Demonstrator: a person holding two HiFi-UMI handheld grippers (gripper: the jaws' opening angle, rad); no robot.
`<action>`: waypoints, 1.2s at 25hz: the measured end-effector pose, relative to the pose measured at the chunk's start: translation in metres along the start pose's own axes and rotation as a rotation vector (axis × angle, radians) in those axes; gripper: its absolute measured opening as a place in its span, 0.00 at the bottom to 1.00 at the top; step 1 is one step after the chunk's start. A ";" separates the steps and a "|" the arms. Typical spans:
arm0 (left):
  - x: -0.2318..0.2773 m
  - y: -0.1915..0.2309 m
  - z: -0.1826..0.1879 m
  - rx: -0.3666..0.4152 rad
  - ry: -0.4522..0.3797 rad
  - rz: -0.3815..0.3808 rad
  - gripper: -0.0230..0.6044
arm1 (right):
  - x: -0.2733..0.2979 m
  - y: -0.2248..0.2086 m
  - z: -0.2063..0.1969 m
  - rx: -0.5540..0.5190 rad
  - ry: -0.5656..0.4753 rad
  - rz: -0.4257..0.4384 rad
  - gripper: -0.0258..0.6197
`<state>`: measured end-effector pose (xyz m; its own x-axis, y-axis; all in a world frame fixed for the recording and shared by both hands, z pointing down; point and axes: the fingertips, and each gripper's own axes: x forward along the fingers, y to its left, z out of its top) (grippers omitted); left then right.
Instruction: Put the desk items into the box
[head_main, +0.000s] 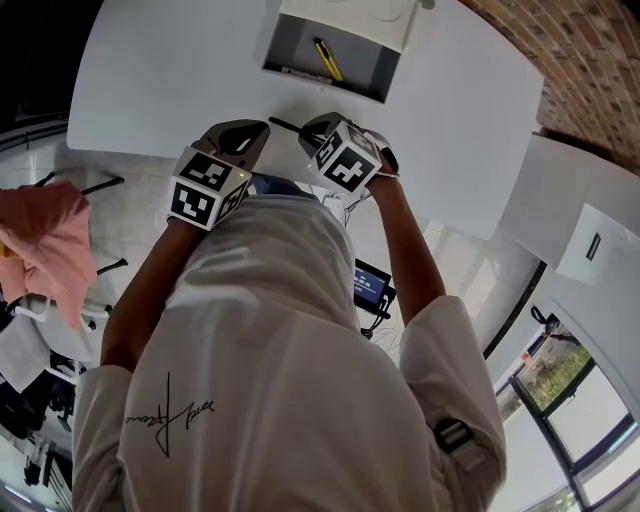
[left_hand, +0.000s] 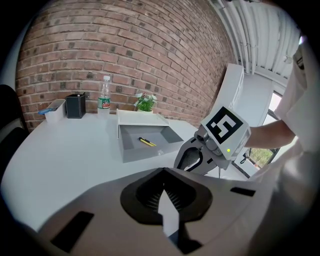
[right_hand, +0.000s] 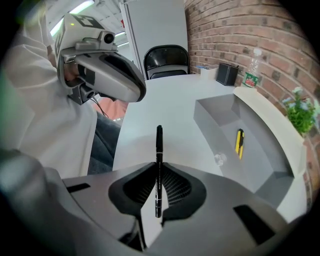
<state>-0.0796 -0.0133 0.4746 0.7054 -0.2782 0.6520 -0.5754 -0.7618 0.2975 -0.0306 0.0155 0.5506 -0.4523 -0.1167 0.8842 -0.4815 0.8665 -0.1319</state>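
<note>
My right gripper (right_hand: 159, 172) is clamped on a black pen (right_hand: 159, 145), which sticks out past the jaws over the white table (right_hand: 165, 105). My left gripper (left_hand: 163, 187) has its jaws pressed together with nothing between them, and it hangs just beside the right one at the table's near edge. Beyond them the grey box (right_hand: 280, 167) sits open on the table. A yellow-and-black tool (right_hand: 239, 142) lies on its floor near a small pale thing (right_hand: 219, 159), maybe a clip. Farther back, along the brick wall (left_hand: 150, 45), stand a plant (left_hand: 145, 102), a bottle (left_hand: 104, 94) and a black pot (left_hand: 75, 106).
</note>
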 end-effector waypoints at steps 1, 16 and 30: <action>0.000 0.001 0.001 0.000 0.000 -0.001 0.04 | -0.002 0.000 0.000 0.014 -0.007 -0.003 0.13; 0.006 0.004 0.009 -0.028 -0.015 -0.024 0.04 | -0.022 -0.007 0.003 0.147 -0.107 -0.034 0.13; 0.005 0.003 0.008 -0.034 -0.026 -0.025 0.04 | -0.044 -0.022 0.012 0.149 -0.140 -0.092 0.13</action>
<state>-0.0748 -0.0222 0.4728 0.7298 -0.2744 0.6261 -0.5708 -0.7487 0.3372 -0.0087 -0.0045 0.5094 -0.4964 -0.2672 0.8260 -0.6265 0.7689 -0.1277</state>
